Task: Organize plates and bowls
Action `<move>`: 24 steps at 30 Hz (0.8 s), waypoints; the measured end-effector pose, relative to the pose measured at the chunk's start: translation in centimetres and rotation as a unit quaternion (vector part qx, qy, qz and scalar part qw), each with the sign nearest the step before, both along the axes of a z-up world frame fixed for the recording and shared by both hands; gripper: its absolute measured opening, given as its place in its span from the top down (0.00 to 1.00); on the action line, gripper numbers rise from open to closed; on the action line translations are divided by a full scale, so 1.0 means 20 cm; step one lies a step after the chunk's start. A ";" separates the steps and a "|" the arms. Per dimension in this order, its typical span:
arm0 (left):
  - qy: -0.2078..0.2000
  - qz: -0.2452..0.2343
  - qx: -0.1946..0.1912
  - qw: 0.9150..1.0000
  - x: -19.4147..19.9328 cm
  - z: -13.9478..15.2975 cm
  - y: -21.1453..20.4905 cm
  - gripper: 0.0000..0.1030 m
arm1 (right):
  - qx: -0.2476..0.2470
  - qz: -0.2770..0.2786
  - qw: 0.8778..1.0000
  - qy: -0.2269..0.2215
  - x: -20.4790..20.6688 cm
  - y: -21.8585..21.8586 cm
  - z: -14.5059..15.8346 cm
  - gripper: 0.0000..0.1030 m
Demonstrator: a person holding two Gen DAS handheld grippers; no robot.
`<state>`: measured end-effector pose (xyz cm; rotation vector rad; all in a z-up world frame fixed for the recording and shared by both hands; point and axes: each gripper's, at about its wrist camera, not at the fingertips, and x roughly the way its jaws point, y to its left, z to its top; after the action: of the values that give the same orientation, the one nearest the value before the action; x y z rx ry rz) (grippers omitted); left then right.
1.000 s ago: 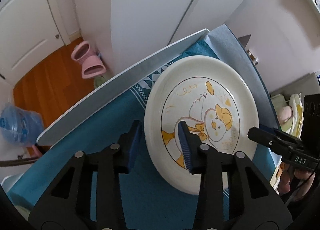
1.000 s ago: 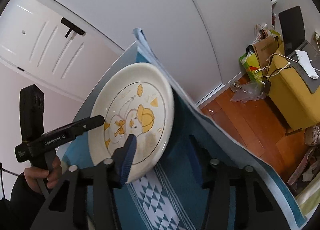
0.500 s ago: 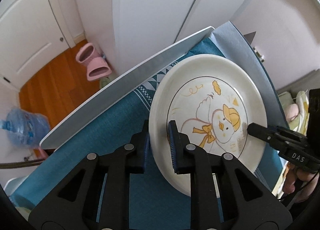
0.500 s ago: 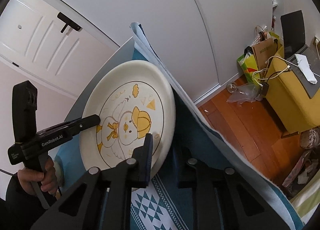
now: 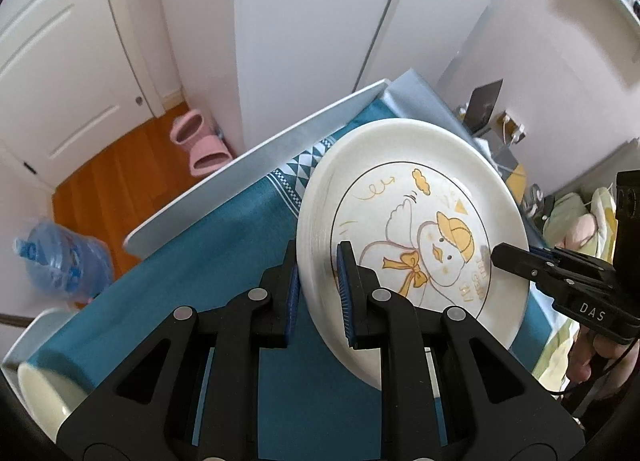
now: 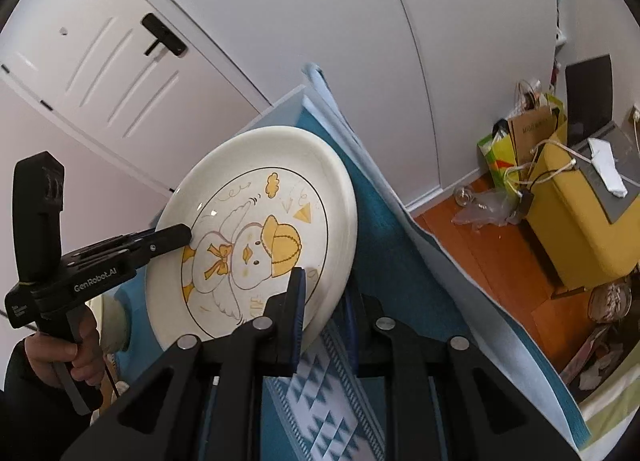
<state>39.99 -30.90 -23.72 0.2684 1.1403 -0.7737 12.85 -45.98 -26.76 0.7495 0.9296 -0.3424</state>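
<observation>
A large cream plate (image 5: 416,221) with a yellow duck drawing is held tilted above the teal tablecloth (image 5: 224,245). My left gripper (image 5: 318,261) is shut on its left rim. My right gripper (image 6: 324,293) is shut on its opposite rim; the plate also shows in the right wrist view (image 6: 256,237). The right gripper appears at the right of the left wrist view (image 5: 496,255), and the left gripper appears at the left of the right wrist view (image 6: 188,233). A white bowl (image 5: 40,393) sits at the table's lower left corner.
The white table edge (image 5: 248,157) runs diagonally beyond the cloth. Pink slippers (image 5: 200,145) and a blue water bottle (image 5: 64,261) stand on the wooden floor. A yellow box (image 6: 576,217) and bags (image 6: 524,145) lie to the right.
Both grippers have closed on the plate's opposite rims and lifted it off the cloth, tilting it up.
</observation>
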 end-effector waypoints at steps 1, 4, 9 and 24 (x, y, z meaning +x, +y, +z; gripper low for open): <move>-0.005 0.004 -0.005 1.000 -0.03 0.04 0.03 0.85 | -0.005 0.003 1.000 -0.005 -0.01 0.02 0.04 0.84; -0.016 0.018 -0.014 1.000 -0.12 0.16 0.11 0.85 | -0.017 0.017 1.000 -0.013 -0.04 0.07 0.16 0.84; -0.031 0.048 -0.030 0.998 -0.31 0.33 0.30 0.85 | -0.040 0.048 0.997 -0.036 -0.11 0.21 0.36 0.84; -0.052 0.170 -0.043 0.983 -0.87 0.49 0.96 0.85 | -0.039 0.175 0.983 -0.047 -0.20 0.72 0.48 0.84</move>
<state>22.64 -11.80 -13.95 0.0379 1.0169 -0.4981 8.93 -31.66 -17.10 0.5126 0.9346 -0.0326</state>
